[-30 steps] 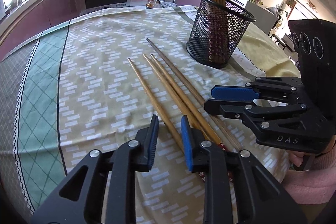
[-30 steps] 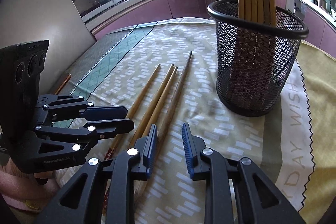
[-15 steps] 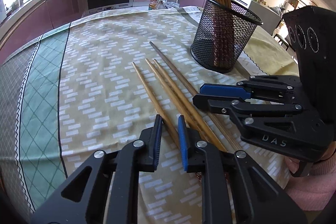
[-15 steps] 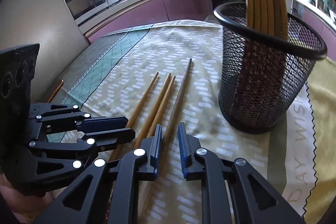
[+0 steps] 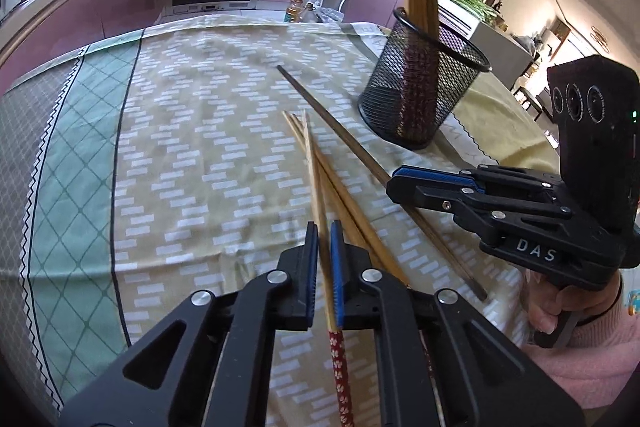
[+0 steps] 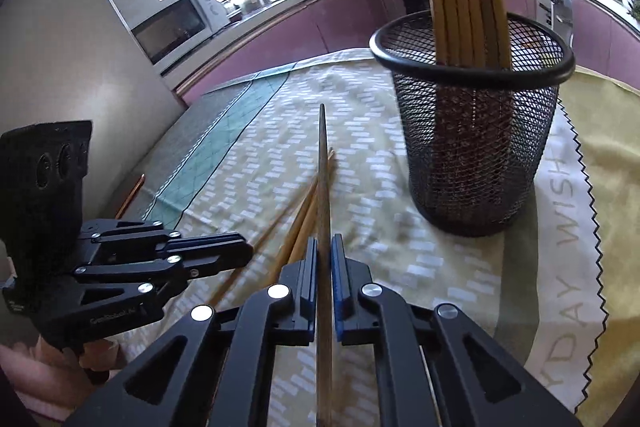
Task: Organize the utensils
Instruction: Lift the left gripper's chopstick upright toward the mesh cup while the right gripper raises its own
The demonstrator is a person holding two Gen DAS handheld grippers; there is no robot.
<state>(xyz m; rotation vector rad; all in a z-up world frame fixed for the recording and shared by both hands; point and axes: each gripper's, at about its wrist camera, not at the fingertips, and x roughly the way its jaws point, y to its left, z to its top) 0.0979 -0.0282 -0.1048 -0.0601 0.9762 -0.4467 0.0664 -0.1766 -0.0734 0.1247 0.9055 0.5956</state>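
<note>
Each gripper, left gripper (image 5: pixel 324 267) and right gripper (image 6: pixel 324 279), pinches one chopstick near its end, so either long tip may swing and miss the mesh holder (image 6: pixel 472 147)

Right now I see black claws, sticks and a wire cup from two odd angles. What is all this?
No robot: a person holds a two-fingered tool in each hand, each with its own camera looking along the fingers. One picture is from the left hand-held gripper, shut on a light chopstick. The other is from the right hand-held gripper, shut on a dark chopstick. Two more chopsticks lie on the patterned tablecloth. The mesh holder already holds several.
</note>
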